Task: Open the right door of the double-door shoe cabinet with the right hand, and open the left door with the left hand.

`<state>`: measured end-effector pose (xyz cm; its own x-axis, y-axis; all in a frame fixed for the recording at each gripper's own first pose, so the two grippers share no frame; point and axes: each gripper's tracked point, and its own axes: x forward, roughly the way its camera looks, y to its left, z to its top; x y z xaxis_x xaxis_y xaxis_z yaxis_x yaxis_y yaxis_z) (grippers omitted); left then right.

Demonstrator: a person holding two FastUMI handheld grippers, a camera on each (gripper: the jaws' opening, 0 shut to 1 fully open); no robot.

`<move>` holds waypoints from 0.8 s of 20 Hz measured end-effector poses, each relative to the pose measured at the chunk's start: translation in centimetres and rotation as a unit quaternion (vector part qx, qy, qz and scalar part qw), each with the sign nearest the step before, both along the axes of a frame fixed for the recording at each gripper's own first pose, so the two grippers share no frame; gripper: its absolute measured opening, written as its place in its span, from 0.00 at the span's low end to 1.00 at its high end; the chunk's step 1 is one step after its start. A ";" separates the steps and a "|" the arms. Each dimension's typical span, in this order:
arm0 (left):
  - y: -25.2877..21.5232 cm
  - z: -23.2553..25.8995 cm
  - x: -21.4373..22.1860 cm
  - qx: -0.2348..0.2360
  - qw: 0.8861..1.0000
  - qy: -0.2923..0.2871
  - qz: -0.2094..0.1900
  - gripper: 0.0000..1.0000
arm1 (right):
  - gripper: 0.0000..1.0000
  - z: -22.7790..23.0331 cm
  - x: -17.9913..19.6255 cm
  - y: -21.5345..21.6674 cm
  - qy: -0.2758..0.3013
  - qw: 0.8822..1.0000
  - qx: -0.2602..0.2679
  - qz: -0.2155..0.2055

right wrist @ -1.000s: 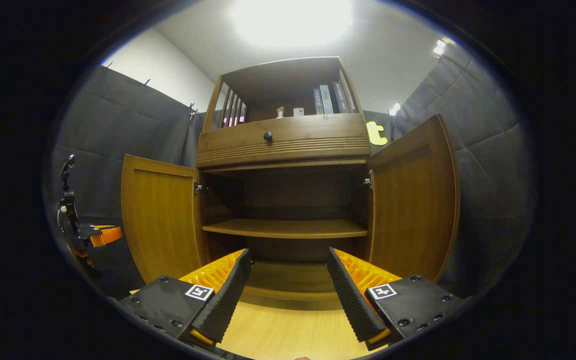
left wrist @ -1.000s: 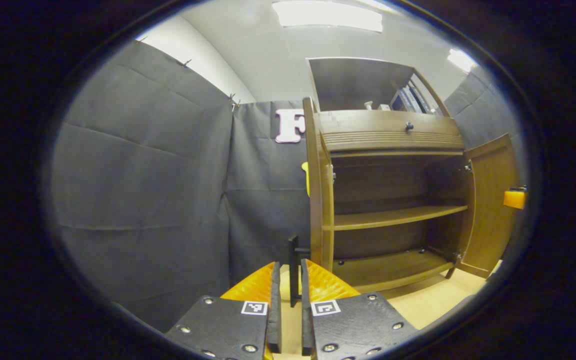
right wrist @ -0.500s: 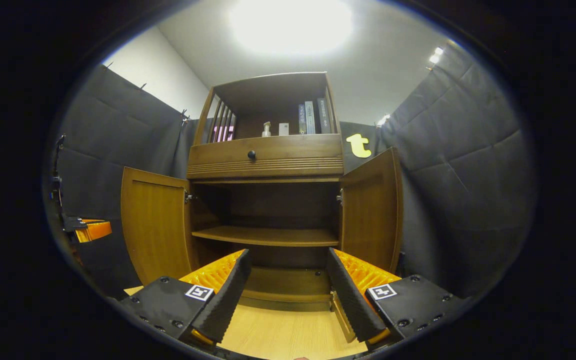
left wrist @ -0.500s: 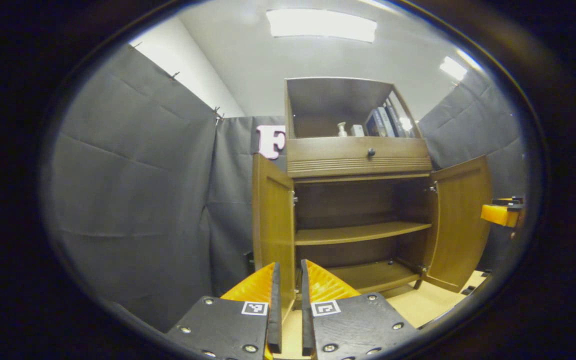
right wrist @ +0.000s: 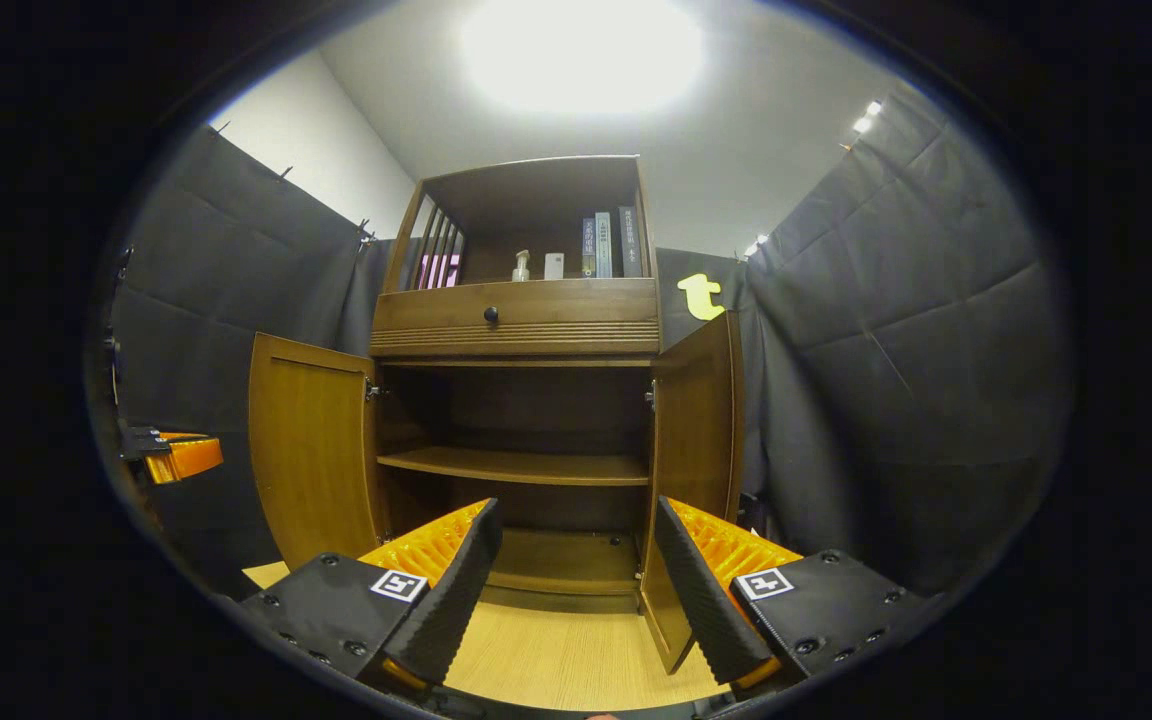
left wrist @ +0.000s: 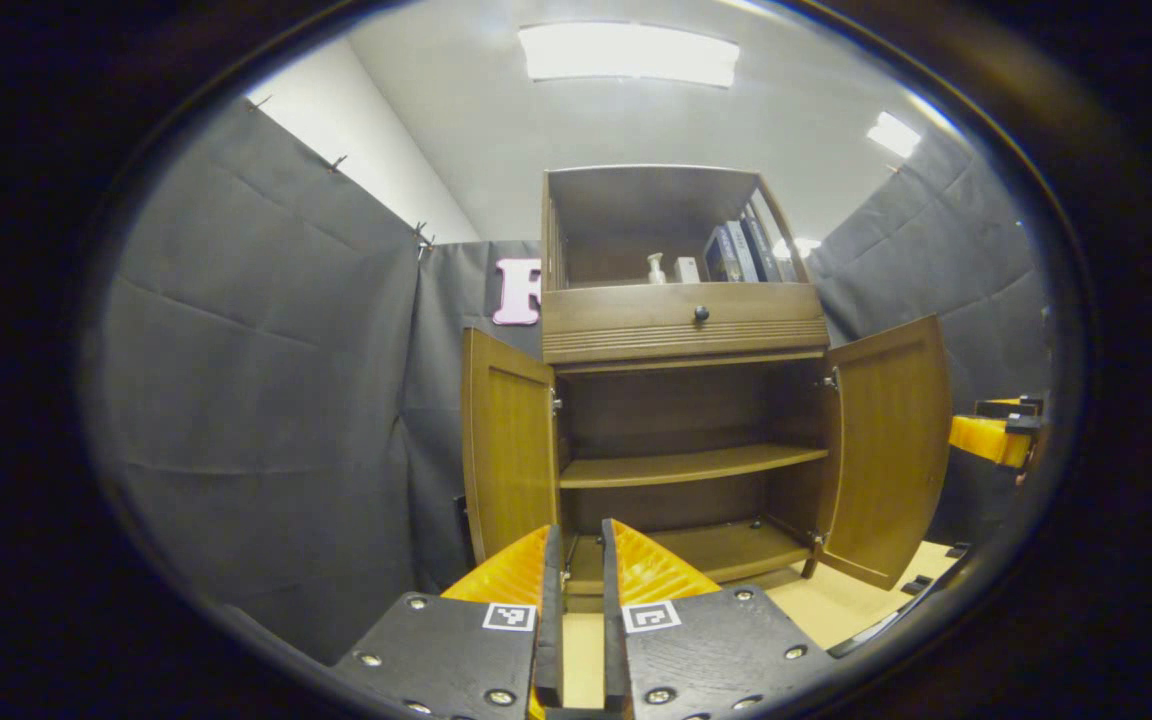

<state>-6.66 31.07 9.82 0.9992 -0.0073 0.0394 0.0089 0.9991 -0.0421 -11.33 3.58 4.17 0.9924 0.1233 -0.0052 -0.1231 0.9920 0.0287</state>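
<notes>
The brown wooden shoe cabinet (left wrist: 681, 322) stands ahead with both lower doors swung wide. In the left gripper view the left door (left wrist: 506, 450) and the right door (left wrist: 886, 450) flank a bare inner shelf (left wrist: 686, 465). My left gripper (left wrist: 576, 610) is some way back from the left door, its fingers nearly together with nothing between them. In the right gripper view the left door (right wrist: 311, 450) faces me and the right door (right wrist: 696, 430) stands almost edge-on. My right gripper (right wrist: 571, 590) is open and holds nothing, well short of the cabinet (right wrist: 516, 320).
A drawer with a dark knob (left wrist: 701, 313) sits above the doors. Books (right wrist: 606, 245) and a small bottle (right wrist: 522, 265) stand on the open top shelf. Light wooden floor (right wrist: 556, 660) lies in front. Black cloth walls close in on both sides. The other gripper shows at each view's edge (left wrist: 991, 435) (right wrist: 171, 455).
Both grippers have drawn back from the cabinet, which looks smaller. The left gripper has come off the left door's black handle. Both doors have stayed wide open.
</notes>
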 end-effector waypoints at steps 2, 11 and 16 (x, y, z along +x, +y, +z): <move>0.2 0.0 -0.3 0.009 1.000 -0.002 0.003 0.27 | 0.96 -0.1 -0.2 -0.2 0.002 1.000 0.003 -0.002; 1.2 0.2 0.1 0.004 1.000 -0.008 0.016 0.78 | 0.96 0.2 -0.4 -0.4 0.002 1.000 0.012 -0.008; 1.9 -0.5 0.3 -0.002 1.000 0.000 0.024 0.94 | 0.96 0.1 -0.4 -0.5 0.003 1.000 0.010 -0.010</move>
<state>-6.40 33.00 9.33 0.9984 0.0405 0.0384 -0.0387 0.9982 -0.0460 -11.72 3.08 4.29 0.9946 0.1033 -0.0088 -0.1028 0.9935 0.0494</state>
